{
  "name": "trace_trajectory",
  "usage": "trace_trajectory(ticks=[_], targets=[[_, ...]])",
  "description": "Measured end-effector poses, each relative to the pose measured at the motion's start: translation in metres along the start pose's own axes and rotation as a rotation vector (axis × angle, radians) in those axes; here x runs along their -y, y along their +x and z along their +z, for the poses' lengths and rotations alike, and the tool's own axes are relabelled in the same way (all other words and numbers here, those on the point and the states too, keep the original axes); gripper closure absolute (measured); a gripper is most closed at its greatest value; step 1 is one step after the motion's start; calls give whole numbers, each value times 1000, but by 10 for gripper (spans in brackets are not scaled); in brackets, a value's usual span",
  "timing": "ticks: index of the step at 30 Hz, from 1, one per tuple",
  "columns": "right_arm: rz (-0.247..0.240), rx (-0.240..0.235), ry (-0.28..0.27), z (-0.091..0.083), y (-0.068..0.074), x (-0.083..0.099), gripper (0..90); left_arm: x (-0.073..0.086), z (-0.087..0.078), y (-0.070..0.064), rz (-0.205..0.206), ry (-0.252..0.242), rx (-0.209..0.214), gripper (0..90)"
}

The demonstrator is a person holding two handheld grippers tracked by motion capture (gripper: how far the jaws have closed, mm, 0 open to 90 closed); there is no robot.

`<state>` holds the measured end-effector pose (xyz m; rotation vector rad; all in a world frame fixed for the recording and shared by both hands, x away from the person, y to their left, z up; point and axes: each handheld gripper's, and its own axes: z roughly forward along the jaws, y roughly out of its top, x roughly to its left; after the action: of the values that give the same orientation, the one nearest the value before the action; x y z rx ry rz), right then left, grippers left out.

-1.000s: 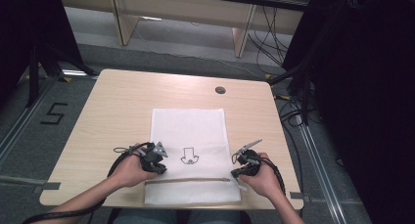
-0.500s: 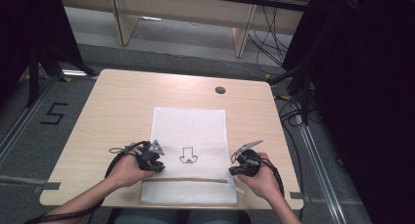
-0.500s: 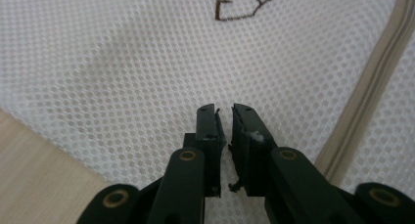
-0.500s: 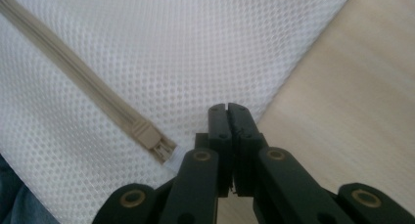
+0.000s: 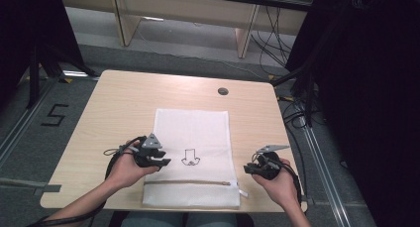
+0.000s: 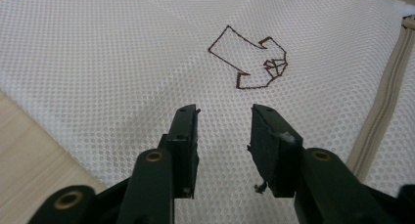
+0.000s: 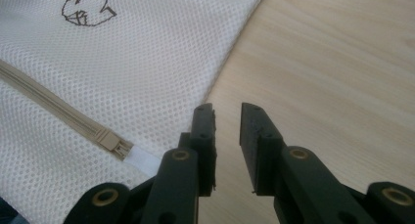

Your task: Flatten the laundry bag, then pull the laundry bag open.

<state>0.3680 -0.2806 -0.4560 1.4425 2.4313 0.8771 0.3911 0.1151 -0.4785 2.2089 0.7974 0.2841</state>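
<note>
**Both grippers lifted off the mesh bag, jaws parted**

Since a second ago the left gripper point(image 5: 161, 161) has drawn back toward the bag's left edge, and the right gripper point(image 5: 249, 169) has slid off the cloth to the bare wood beside the bag's right edge; neither grips anything.

Nearest the person, two forearms come in from the bottom of the high view, each hand wrapped round its tool. The white mesh bag point(image 5: 190, 133) lies flat on the wooden table point(image 5: 119, 103), its near end at the table's front edge, between the two hands. A beige zipper point(image 5: 188, 182) runs across the bag close to that near end, with a small white tab point(image 5: 242, 193) at its right end.

Seen from the left gripper view, the left gripper point(image 6: 224, 117) hangs over the mesh with its jaws a moderate gap apart and nothing between them. Just beyond it sits a brown stitched emblem point(image 6: 249, 62), and the zipper point(image 6: 386, 106) passes on the right.

From the right gripper view, the right gripper point(image 7: 227, 112) has its jaws a narrow gap apart, empty, over the wood just beside the bag's edge point(image 7: 222, 72). The zipper's end point(image 7: 111, 142) lies near its left jaw.

Farther off, a round dark grommet point(image 5: 223, 91) is set in the table beyond the bag's far end.
</note>
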Motion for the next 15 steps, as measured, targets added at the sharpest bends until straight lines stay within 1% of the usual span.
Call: trace_trajectory(ticks=[1,2,3,4,5,6,7,8,9,10,11,12,13,14,15], targets=[[-10,8,-20,0,0,1,769,0,0,0,0,-2,-1,606],[0,9,-17,-3,2,0,769,0,0,-1,-5,-4,-1,597],[-5,21,-41,-3,4,0,777,-1,0,-3,-24,-18,7,570],[-5,21,-41,-3,4,0,777,-1,0,-3,-24,-18,7,549],[-32,34,-38,-2,5,0,808,-2,-1,-3,-1,-20,14,529],[-32,34,-38,-2,5,0,808,-2,-1,-5,-23,-28,17,529],[-41,26,-23,-2,5,-1,825,-2,-2,-5,-16,-35,22,517],[-30,14,-11,-3,7,-1,840,-3,-3,-6,-11,-40,26,510],[-56,17,-32,0,8,0,861,-4,-3,-7,-19,-47,30,504],[-70,15,16,-4,9,-2,882,-4,-4,-7,-11,-55,20,498],[-76,8,16,-3,10,-2,900,-5,-4,-8,-9,-64,26,490],[-68,-10,-12,-1,12,-1,900,-6,-4,-8,-3,-67,24,490],[-88,-19,34,-2,13,-3,900,-6,-3,-10,-23,-74,22,487],[-108,-20,28,1,14,-2,900,-7,-3,-9,-6,-75,25,488],[-93,-36,32,1,16,-2,900,-7,-3,-9,-6,-75,25,490]])
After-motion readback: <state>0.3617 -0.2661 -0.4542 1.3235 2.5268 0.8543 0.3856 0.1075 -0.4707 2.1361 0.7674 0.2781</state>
